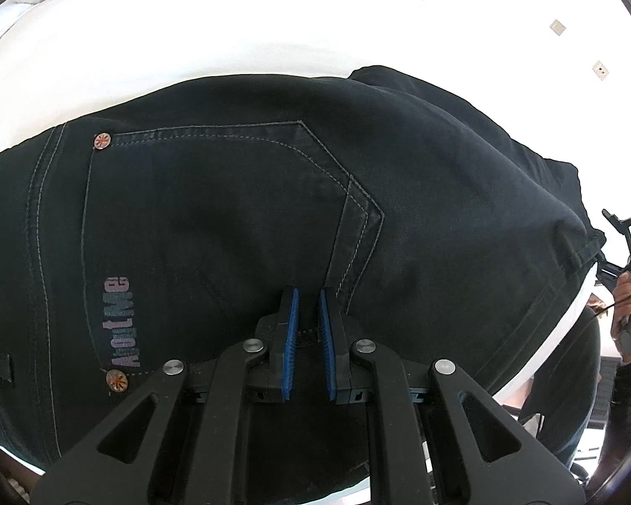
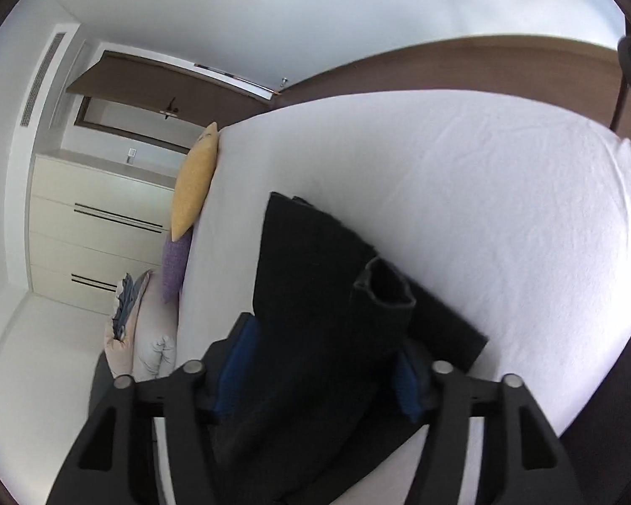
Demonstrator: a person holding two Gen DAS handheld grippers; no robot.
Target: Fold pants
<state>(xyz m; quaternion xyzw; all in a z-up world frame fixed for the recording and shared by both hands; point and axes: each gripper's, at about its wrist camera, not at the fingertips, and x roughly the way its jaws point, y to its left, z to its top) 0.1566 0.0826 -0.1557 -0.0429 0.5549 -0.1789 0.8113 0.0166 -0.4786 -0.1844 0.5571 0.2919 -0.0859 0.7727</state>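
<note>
Left gripper [image 1: 308, 315] is pinching the pants [image 1: 239, 210] at the waist, anchoring them near the bed's [image 2: 462, 193] edge; right gripper [image 2: 324, 374] is standing open around a leg hem, seemingly releasing a fold.

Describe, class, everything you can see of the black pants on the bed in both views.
The black pants look like dark denim with pale stitching, a back pocket, two copper rivets and a printed logo. They lie on the white bed sheet, partly folded. The left gripper is shut on an edge of the fabric. A leg end rises between the open right gripper pads.
</note>
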